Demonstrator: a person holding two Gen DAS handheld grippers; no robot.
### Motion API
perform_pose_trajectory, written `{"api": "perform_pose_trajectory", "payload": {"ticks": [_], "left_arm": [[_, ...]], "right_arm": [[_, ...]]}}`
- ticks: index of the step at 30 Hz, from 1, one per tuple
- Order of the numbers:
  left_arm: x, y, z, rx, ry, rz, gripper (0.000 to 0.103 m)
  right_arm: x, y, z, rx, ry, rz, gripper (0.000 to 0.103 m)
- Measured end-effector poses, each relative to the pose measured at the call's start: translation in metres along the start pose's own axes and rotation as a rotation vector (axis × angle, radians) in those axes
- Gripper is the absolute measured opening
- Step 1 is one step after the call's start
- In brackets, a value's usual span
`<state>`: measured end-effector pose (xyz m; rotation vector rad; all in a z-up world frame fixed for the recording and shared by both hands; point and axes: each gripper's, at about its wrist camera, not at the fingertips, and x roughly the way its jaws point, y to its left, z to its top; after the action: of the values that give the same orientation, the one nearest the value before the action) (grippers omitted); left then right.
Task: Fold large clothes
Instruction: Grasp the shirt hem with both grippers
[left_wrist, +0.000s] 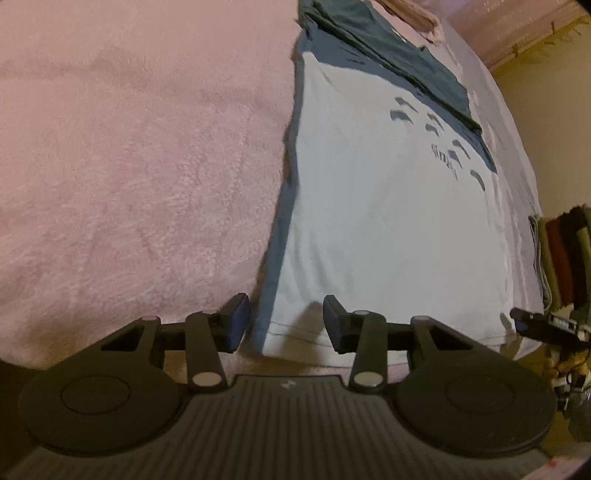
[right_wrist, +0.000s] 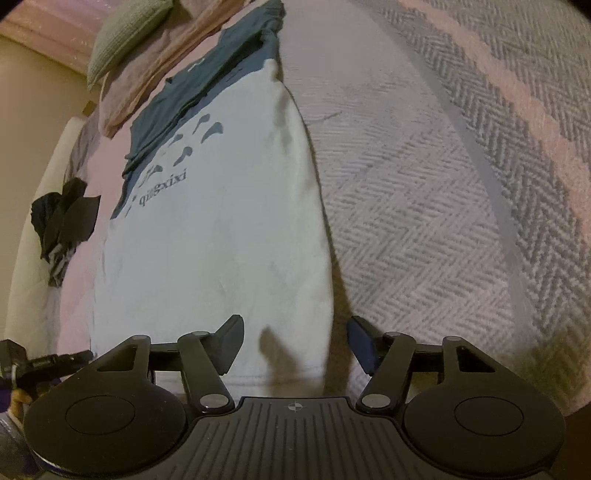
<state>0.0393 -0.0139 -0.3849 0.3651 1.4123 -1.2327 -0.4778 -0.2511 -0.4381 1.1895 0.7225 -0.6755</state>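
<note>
A: Left wrist view: where did the white-and-teal shirt (left_wrist: 388, 221) lie?
B: Flat on the bed (left_wrist: 129, 166), hem nearest. Left gripper (left_wrist: 284, 323) straddled the shirt's left hem corner, jaws released, clear blanket beyond that edge.
A: And the other?
B: Right gripper (right_wrist: 295, 341) straddled the right hem corner, jaws released; open herringbone blanket (right_wrist: 424, 221) beside the shirt.

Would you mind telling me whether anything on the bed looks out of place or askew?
Mostly tidy: the white and teal T-shirt lies flat, sides folded in. The one oddity is a crumpled black garment bunched near the bed's edge, beside the shirt and apart from it, not laid out.
</note>
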Motion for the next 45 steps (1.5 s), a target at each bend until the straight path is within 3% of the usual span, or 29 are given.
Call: {"api": "perform_pose_trajectory", "payload": {"ticks": [1,3,6,9,13,18,24,29,34,40,45], "left_arm": [[0.002,-0.001,0.000,0.007,0.004,-0.005,0.036],[0.004,-0.002,-0.002,0.014,0.008,-0.003,0.020],[0.002,0.001,-0.002,-0.009,0.007,-0.015,0.004],[-0.010,-0.007,0.002,0.000,-0.010,-0.057,0.002],[-0.035,-0.019,0.016,0.010,-0.049,-0.130,0.002],[-0.067,-0.027,0.062,-0.032,-0.171,-0.229,0.002],[-0.076,-0.040,0.167,-0.057,-0.328,-0.341,0.002],[-0.053,-0.050,0.267,-0.052,-0.363,-0.312,0.002],[-0.010,-0.064,0.348,-0.035,-0.350,-0.265,0.002],[0.038,-0.067,0.408,-0.074,-0.323,-0.200,0.002],[0.060,-0.066,0.441,-0.113,-0.312,-0.178,0.002]], "right_arm": [[0.001,0.000,0.000,0.002,0.004,0.003,0.059],[0.003,0.001,-0.002,0.000,0.017,0.013,0.052],[0.006,0.001,-0.003,0.017,0.044,0.030,0.012],[-0.004,0.007,-0.001,0.007,0.031,0.072,0.001],[-0.035,0.026,0.011,-0.031,-0.028,0.135,0.001],[-0.068,0.054,0.054,-0.022,-0.150,0.190,0.000],[-0.074,0.094,0.145,0.014,-0.276,0.221,0.000],[-0.047,0.116,0.229,0.013,-0.276,0.240,0.000],[0.001,0.111,0.299,0.062,-0.233,0.173,0.000],[0.038,0.083,0.360,0.126,-0.199,0.164,0.001],[0.060,0.065,0.403,0.185,-0.154,0.215,0.001]]}}
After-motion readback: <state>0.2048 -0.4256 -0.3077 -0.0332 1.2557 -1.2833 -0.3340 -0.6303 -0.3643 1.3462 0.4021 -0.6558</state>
